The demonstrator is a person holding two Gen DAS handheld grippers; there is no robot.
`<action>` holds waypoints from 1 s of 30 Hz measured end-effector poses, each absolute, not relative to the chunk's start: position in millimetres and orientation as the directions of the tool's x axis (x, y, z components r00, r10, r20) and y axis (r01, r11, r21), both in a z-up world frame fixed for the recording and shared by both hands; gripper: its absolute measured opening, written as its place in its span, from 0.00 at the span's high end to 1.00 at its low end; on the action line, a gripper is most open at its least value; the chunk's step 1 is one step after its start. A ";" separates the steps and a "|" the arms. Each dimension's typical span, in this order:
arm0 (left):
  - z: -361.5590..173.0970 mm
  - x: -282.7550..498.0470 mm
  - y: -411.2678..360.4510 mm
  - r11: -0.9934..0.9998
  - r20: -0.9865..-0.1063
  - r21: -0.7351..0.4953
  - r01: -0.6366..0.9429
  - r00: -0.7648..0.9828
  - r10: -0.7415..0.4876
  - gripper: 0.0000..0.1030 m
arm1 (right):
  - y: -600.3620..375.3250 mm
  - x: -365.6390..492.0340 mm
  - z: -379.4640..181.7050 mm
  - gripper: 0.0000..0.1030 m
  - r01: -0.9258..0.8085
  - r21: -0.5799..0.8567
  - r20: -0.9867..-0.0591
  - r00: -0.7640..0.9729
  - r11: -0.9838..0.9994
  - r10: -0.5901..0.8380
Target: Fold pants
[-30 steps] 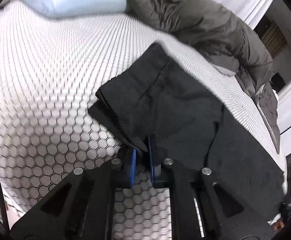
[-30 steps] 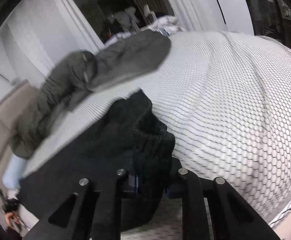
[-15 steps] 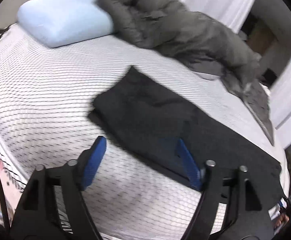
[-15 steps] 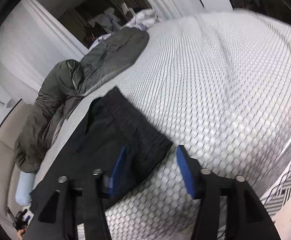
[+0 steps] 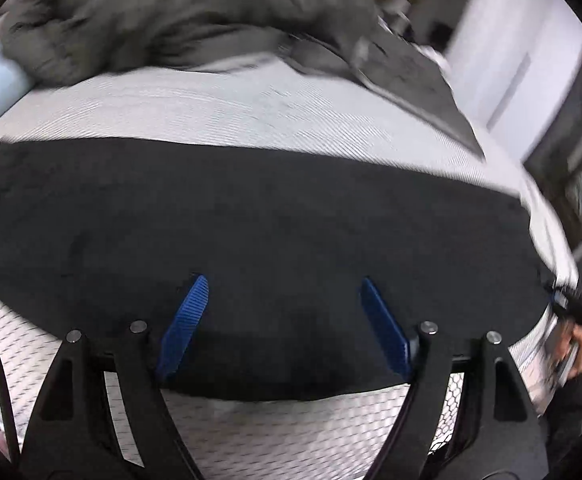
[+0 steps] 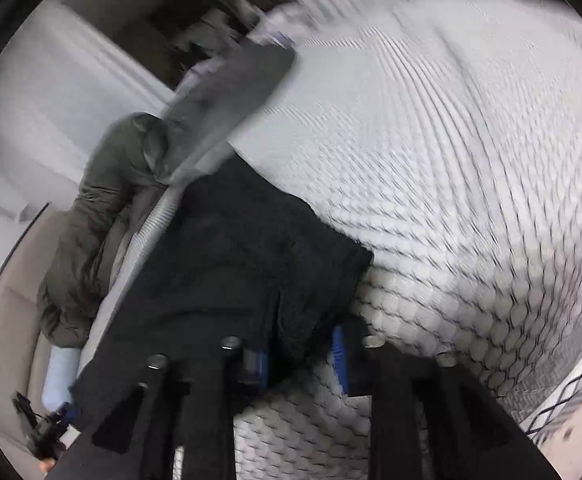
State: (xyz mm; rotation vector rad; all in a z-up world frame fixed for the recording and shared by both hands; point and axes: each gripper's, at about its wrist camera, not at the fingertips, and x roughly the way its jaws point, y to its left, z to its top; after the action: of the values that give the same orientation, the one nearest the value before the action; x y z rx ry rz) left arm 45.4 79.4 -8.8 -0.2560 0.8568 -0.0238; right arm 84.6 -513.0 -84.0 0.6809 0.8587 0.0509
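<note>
My left gripper (image 5: 283,304) gapes wide above the pants (image 5: 251,232), holding nothing; they lie across mid-frame on the bed (image 5: 251,108). My right gripper (image 6: 303,354) pinches their corner at lower centre.

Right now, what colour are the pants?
Black pants, clearest in the left wrist view.

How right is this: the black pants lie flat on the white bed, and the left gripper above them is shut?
One thing is wrong: the left gripper is open, its blue pads spread wide, as the left wrist view shows. The black pants do lie flat on the white bed, below it.
</note>
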 end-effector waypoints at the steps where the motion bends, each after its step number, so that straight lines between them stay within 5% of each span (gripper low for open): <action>1: -11.2 47.9 66.3 0.975 -0.751 -0.212 -0.061 0.648 -0.122 0.26 | -518.7 80.6 -85.3 0.73 0.208 0.615 -0.644 0.689 0.760 0.333; 2: -13.8 51.8 55.1 0.980 -0.755 -0.194 -0.044 0.644 -0.121 0.25 | -522.3 75.2 -80.6 0.69 0.183 0.647 -0.606 0.712 0.740 0.354; 4: -20.4 58.3 31.1 0.985 -0.756 -0.175 0.000 0.641 -0.134 0.21 | -524.5 72.4 -76.6 0.44 0.151 0.679 -0.569 0.727 0.718 0.385; 8: -34.4 72.6 -0.1 0.992 -0.775 -0.120 0.037 0.621 -0.117 0.17 | -516.9 87.5 -78.2 0.43 0.151 0.659 -0.584 0.720 0.737 0.375; 10: -38.7 71.9 -6.9 0.996 -0.779 -0.082 0.042 0.620 -0.090 0.00 | -510.7 96.6 -76.9 0.57 0.166 0.626 -0.603 0.722 0.762 0.338; 12: -39.5 67.6 -4.8 0.998 -0.775 -0.059 0.034 0.628 -0.068 0.01 | -504.9 103.0 -71.6 0.78 0.180 0.600 -0.614 0.728 0.780 0.304; 13: -40.2 68.9 -2.3 0.998 -0.776 -0.059 0.028 0.628 -0.064 0.01 | -501.5 105.1 -68.1 0.81 0.181 0.595 -0.612 0.733 0.783 0.296; 21: -31.4 47.7 83.9 0.976 -0.764 -0.143 -0.166 0.646 -0.002 0.01 | -447.1 102.9 -1.6 0.87 0.099 0.478 -0.565 0.796 0.873 0.218; 30: -29.7 20.5 181.8 0.849 -0.714 -0.314 -0.425 0.695 0.084 0.01 | -251.2 133.5 69.7 0.87 -0.301 0.408 -0.507 0.710 0.862 0.488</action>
State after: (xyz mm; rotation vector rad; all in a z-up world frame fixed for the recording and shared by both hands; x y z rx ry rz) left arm 20.5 181.8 -29.7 -0.4869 0.7546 0.2967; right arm 133.5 -251.2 69.7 0.3079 0.6455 0.4456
